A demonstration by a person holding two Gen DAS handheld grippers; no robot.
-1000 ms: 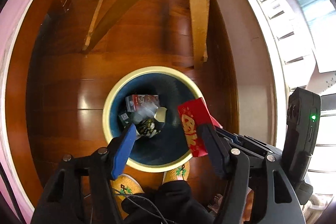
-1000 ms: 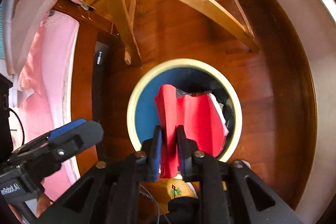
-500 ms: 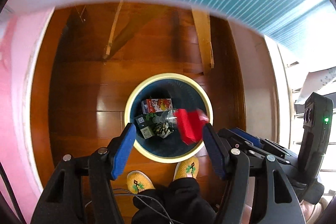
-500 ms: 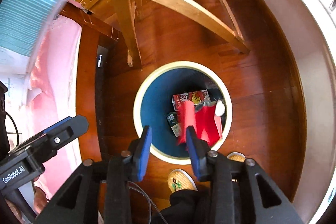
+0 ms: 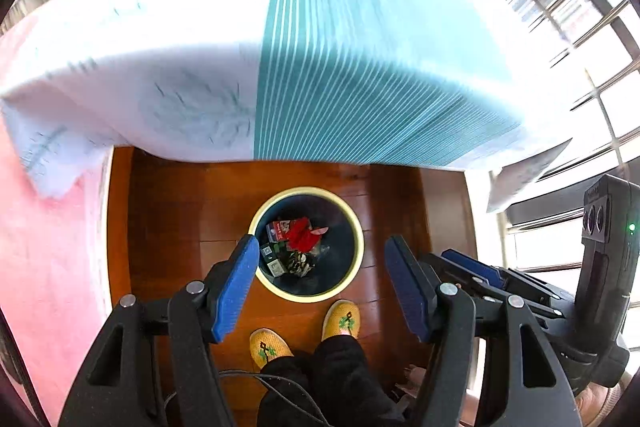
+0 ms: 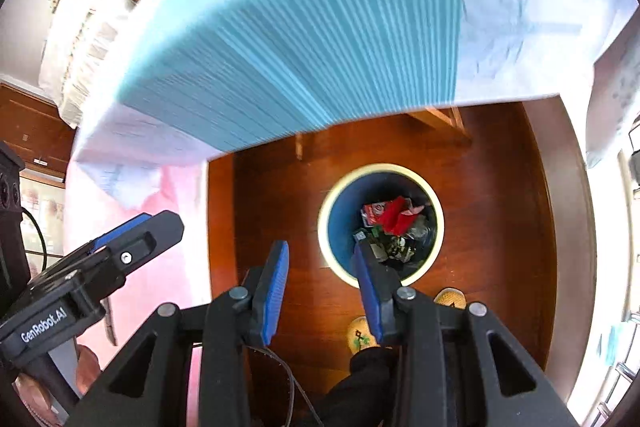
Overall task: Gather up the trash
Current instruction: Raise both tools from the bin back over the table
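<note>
A round bin (image 5: 358, 227) with a cream rim and dark blue inside stands on the wooden floor far below both grippers; it also shows in the right wrist view (image 6: 326, 227). A red paper packet (image 5: 301, 235) lies on top of several wrappers and small boxes inside it, also seen in the right wrist view (image 6: 394, 217). My left gripper (image 5: 322, 285) is open and empty, high above the bin. My right gripper (image 6: 318, 285) is open and empty, above the floor just left of the bin.
A table with a white and teal striped cloth (image 5: 340, 47) fills the upper half of both views (image 6: 300, 27). Pink fabric (image 5: 48, 247) hangs at the left. The person's yellow slippers (image 5: 342, 319) stand just behind the bin. Window bars (image 5: 580, 7) are at the right.
My right gripper opened and the red packet fell into the bin. Both grippers rose well above the bin, and the table's cloth came into view.
</note>
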